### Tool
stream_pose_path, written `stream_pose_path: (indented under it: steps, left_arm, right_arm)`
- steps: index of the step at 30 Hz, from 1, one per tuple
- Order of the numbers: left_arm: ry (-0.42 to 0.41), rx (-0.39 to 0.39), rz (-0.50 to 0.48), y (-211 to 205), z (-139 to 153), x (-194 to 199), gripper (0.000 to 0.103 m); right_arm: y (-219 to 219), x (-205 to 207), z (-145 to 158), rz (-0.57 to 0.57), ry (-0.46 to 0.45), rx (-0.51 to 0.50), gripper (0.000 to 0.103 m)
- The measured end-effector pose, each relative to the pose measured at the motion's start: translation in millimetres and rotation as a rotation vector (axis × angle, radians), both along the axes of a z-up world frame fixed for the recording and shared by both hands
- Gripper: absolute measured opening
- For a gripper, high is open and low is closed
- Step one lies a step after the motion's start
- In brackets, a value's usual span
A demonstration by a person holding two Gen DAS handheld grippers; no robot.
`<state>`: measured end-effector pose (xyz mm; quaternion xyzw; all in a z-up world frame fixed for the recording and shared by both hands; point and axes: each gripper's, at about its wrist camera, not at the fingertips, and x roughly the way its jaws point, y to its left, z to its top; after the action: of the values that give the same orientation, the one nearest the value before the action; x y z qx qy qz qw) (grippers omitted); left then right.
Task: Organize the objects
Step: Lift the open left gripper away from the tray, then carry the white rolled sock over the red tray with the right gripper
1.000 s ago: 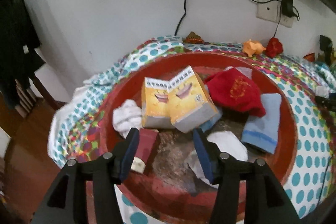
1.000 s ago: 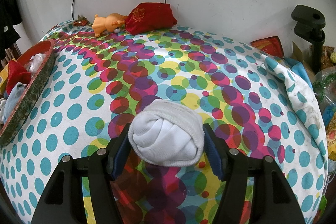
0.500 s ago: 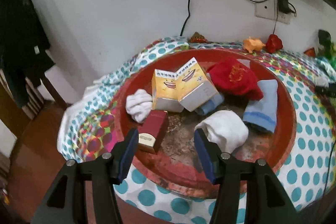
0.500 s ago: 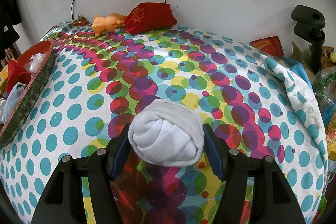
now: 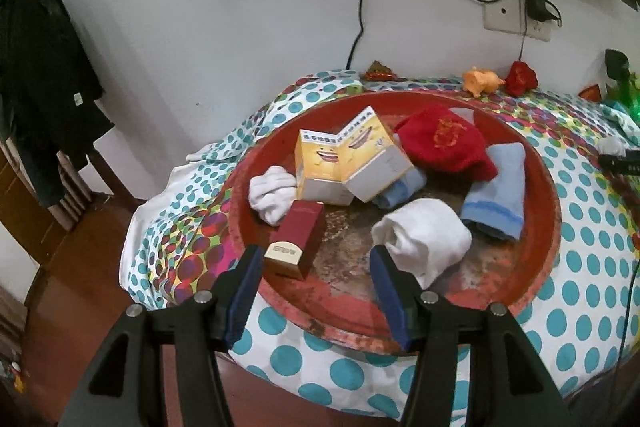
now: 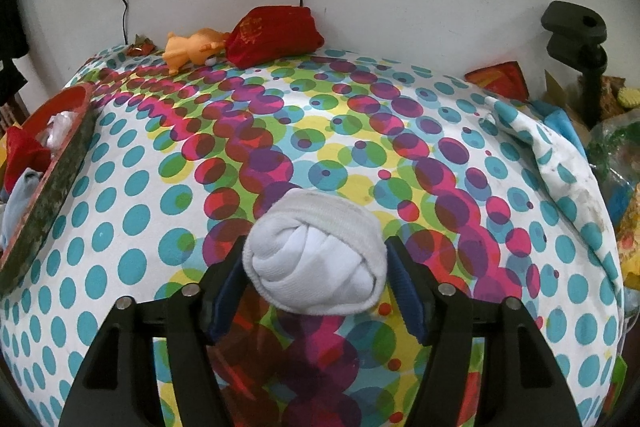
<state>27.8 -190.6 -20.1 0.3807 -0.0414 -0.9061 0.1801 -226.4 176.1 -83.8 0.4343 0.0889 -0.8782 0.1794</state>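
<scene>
The left gripper (image 5: 316,269) is held spread and empty over the near rim of the tray (image 5: 536,291). To the right, a sock ball (image 6: 316,255) is pinched by the right gripper (image 6: 316,281) above the cloth (image 6: 140,187); being soft, it could be squeezed out and dropped.

A table draped in a polka-dot cloth (image 6: 280,131) is carrying a round red tray (image 5: 536,183) at its left end, while an orange toy (image 6: 192,49) and a red pouch (image 6: 276,35) are lying by the wall.
</scene>
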Motion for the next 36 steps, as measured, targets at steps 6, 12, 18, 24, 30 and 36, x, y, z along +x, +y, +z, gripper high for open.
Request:
stream_pose_path:
  steps: [6,12,18,24,30,36]
  left_arm:
    - [-0.004,0.084,-0.009,-2,-2,0,0.057]
    - [-0.010,0.050,0.014,-4,-5,0,0.057]
    - [-0.009,0.049,0.015,-2,-6,2,0.057]
    - [-0.001,0.067,0.039,-6,-4,4,0.057]
    - [-0.020,0.086,0.067,-13,-6,4,0.057]
    - [0.024,0.055,0.082,-14,0,9,0.057]
  right_arm:
    - [-2,10,3,-0.067,0.003,0.006,0.057]
    - [1,17,7,-0.099,-0.018,0.014,0.057]
    - [-19,33,8,-0.085,-0.042,0.027,0.057]
    - [-42,62,17,-0.021,-0.057,0.007,0.057]
    - [-82,91,38,0.079,-0.045,-0.007,0.057]
    - [-127,115,56,0.160,-0.020,-0.027,0.057]
